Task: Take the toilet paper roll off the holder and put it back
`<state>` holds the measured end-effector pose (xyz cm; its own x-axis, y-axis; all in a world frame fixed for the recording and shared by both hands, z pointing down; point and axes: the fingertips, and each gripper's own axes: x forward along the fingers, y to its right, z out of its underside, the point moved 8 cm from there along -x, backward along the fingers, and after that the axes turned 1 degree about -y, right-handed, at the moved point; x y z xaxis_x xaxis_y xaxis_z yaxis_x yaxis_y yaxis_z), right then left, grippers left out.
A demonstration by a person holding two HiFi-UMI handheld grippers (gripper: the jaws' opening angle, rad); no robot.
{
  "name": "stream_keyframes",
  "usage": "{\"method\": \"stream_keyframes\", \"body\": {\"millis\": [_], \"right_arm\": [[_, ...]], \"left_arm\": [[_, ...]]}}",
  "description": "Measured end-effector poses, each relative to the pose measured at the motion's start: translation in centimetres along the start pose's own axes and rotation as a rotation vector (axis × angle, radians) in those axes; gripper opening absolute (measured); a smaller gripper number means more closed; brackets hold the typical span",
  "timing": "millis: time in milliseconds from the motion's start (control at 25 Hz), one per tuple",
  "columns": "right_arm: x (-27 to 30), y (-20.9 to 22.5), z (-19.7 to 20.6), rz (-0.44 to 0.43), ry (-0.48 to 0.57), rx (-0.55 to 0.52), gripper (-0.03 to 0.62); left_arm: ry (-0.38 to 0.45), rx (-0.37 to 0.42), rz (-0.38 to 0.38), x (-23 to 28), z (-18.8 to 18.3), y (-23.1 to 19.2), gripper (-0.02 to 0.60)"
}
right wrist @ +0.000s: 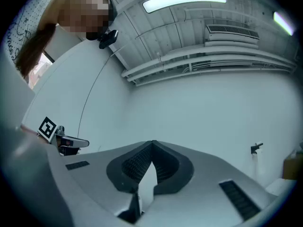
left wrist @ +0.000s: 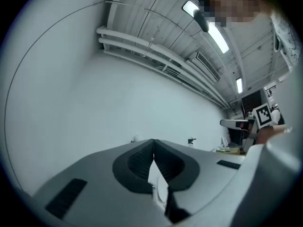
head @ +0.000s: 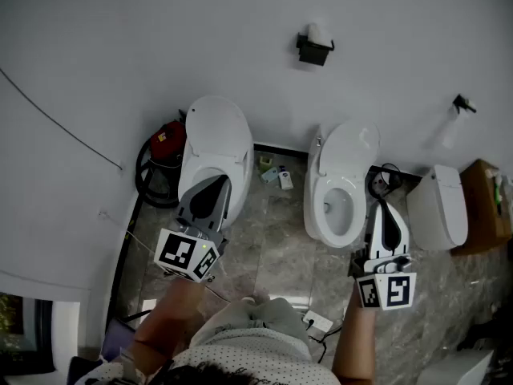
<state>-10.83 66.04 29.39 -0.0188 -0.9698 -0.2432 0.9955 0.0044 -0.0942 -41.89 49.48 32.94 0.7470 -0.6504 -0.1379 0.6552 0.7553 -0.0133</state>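
A white toilet paper roll [head: 317,32] sits on a black holder [head: 314,51] high on the pale wall, far ahead of both grippers. My left gripper [head: 218,183] is held over the left toilet, shut with nothing between its dark pads. Beside the right toilet, my right gripper [head: 384,208] is also shut and empty. In the left gripper view the closed jaws [left wrist: 154,142] point at the bare wall, where a small pale spot [left wrist: 136,138] may be the holder. The right gripper view shows its closed jaws [right wrist: 152,144] aimed at the same wall.
Two white toilets [head: 210,147] [head: 341,179] stand against the wall, with a third white fixture [head: 439,207] to the right. A red canister with black hose [head: 164,147] is at the left, small bottles [head: 276,173] lie between the toilets, and a cardboard box [head: 487,203] stands far right. A wall sprayer [head: 462,104] hangs upper right.
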Motion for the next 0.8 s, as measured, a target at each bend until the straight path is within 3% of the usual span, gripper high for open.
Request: {"method": "stream_keyframes", "body": {"millis": [440, 720, 800], "right_arm": [[1.2, 1.8, 0.7, -0.005, 0.012, 0.093, 0.009], [1.5, 4.5, 1.2, -0.047, -0.026, 0.084, 0.009], [1.7, 5.6, 1.5, -0.053, -0.045, 0.086, 0.083]], "left_arm": [[-0.036, -0.002, -0.010, 1.8, -0.2, 1.0, 0.005], [-0.074, -0.005, -0.045, 4.4, 0.4, 3.6, 0.005], [-0.089, -0.013, -0.050, 5.3, 0.6, 4.4, 0.021]]}}
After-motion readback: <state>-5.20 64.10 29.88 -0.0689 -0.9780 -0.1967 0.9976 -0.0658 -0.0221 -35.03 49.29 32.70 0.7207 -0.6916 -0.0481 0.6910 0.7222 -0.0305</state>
